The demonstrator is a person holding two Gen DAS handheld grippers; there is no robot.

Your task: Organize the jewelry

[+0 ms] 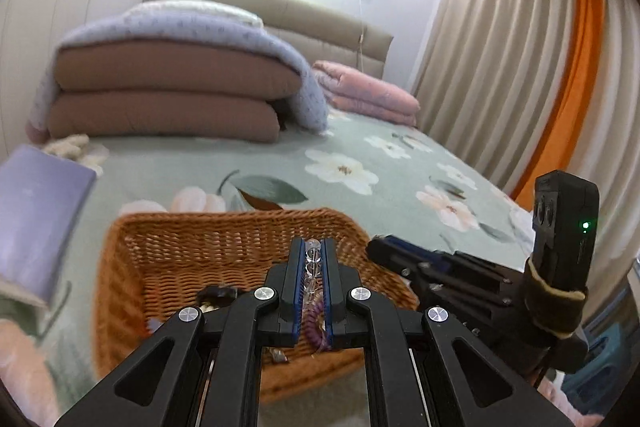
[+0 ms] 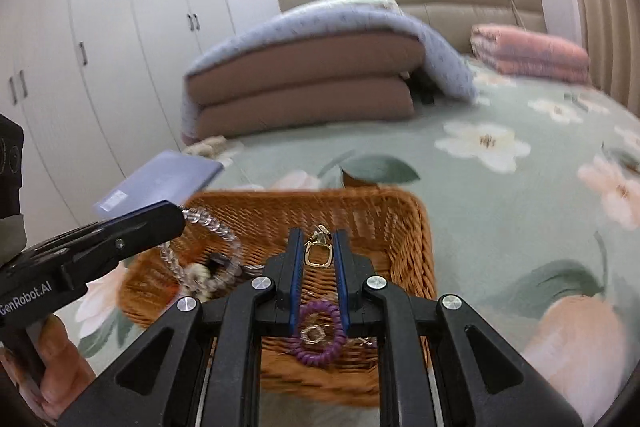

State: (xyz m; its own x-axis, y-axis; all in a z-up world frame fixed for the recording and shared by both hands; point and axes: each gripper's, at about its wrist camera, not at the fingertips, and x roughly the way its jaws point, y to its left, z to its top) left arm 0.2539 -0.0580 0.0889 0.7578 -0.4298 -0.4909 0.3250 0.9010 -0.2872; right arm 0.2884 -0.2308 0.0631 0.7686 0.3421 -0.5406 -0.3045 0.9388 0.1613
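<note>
The left hand-held gripper (image 1: 313, 247) is clenched on a clear bead bracelet (image 2: 208, 223); the right hand-held gripper (image 2: 318, 239) grasps a gold earring (image 2: 318, 253). Both hang above the wicker basket (image 2: 400, 227) on the bed (image 2: 500, 219), where a purple coil tie (image 2: 320, 331) lies; a lilac box (image 2: 160, 183) sits just beyond.

We hold clear beads over the basket

Our left gripper (image 1: 313, 247) pinches a clear bead bracelet (image 1: 313, 259) above the wicker basket (image 1: 168, 247); the right gripper (image 1: 386, 251) sits alongside.
</note>
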